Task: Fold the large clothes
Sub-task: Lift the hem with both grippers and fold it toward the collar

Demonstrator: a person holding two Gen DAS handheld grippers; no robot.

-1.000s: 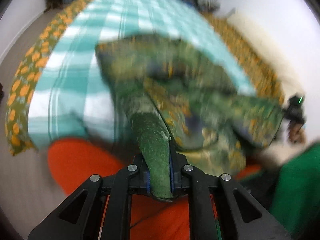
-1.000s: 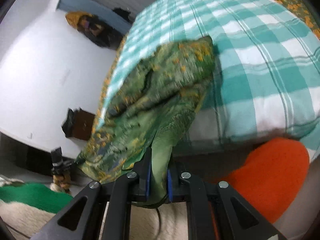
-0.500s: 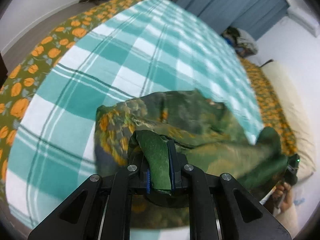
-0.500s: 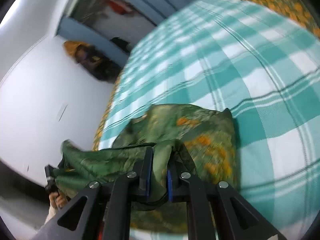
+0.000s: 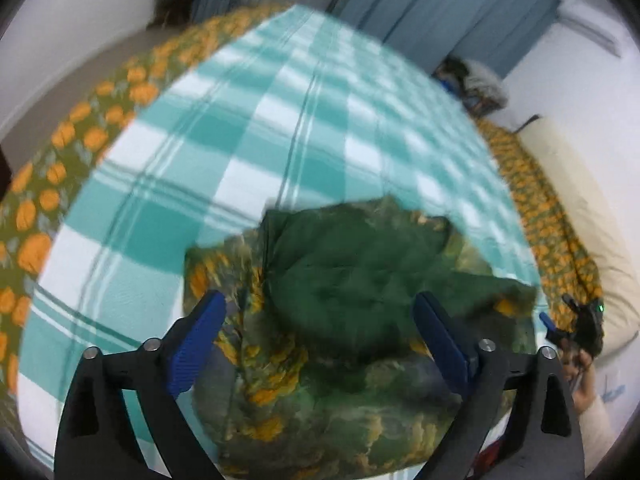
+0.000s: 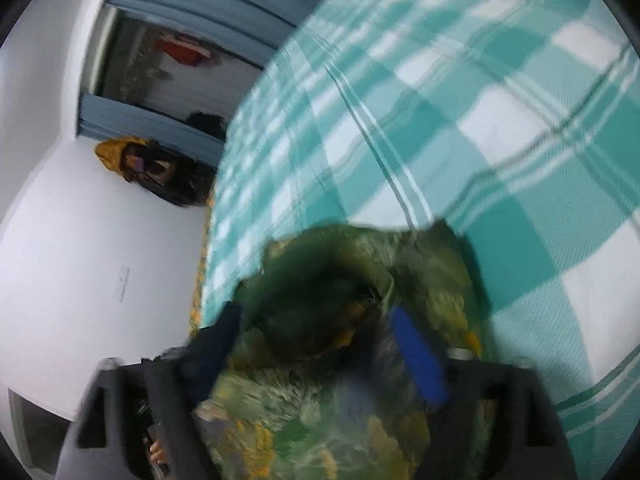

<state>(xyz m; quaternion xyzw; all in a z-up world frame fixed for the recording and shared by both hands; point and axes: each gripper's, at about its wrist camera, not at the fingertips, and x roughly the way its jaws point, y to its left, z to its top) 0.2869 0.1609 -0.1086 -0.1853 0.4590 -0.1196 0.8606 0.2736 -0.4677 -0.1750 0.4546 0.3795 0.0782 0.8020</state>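
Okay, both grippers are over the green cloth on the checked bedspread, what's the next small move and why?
Probably lift both away. The left gripper and right gripper have just been opening and stand wide, pads apparently off the green cloth, which lies bunched on the checked bedspread.

**A:** How is the light?

**B:** Soft, even indoor light. The white walls (image 6: 80,272) are bright, with no glare or hard shadows.

**A:** And sharpness?

**B:** Both fisheye views are smeared. The right view is worse, the cloth (image 6: 360,320) a blur. Edges bend and darken to black corners.
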